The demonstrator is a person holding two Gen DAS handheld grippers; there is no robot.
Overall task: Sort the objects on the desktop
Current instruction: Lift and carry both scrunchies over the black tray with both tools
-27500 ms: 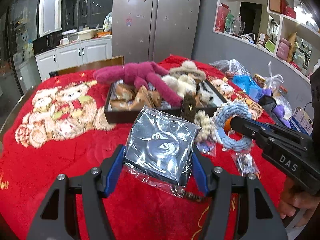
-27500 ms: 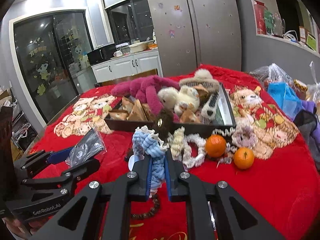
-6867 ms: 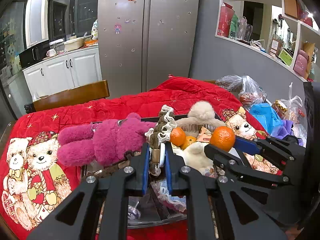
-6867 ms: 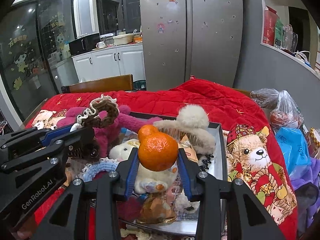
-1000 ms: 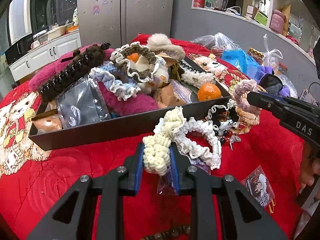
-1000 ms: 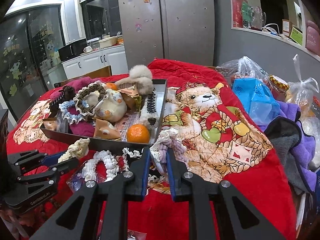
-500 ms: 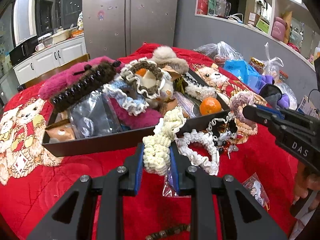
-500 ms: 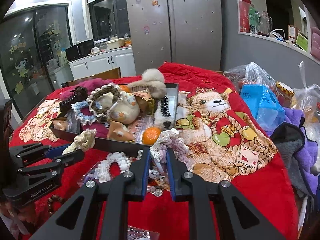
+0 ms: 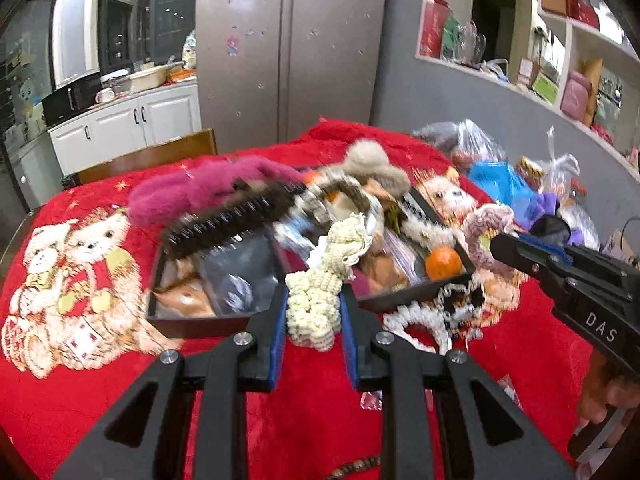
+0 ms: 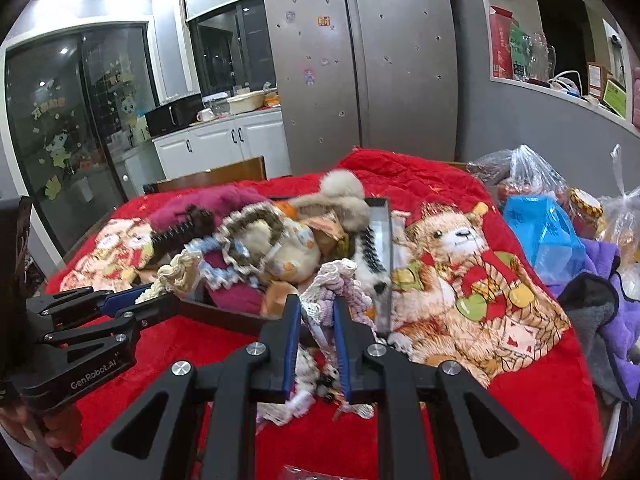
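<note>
Jaws clamped on both: our left gripper [image 9: 313, 312] pinches the cream scrunchie [image 9: 320, 300], our right gripper [image 10: 316, 320] the pink scrunchie [image 10: 340, 284], both above the crowded black tray's [image 9: 416, 298] near rim.

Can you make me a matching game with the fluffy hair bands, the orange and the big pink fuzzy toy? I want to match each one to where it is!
Things:
1. cream scrunchie
2. pink and white scrunchie
3. orange
4. magenta plush toy

Places:
A. lying at the far side of the black tray
B. pinched in the right tongs
C. sitting in the tray's near right corner
D. pinched in the left tongs

Pairs: 1-D, 2-B, 3-C, 4-A
</note>
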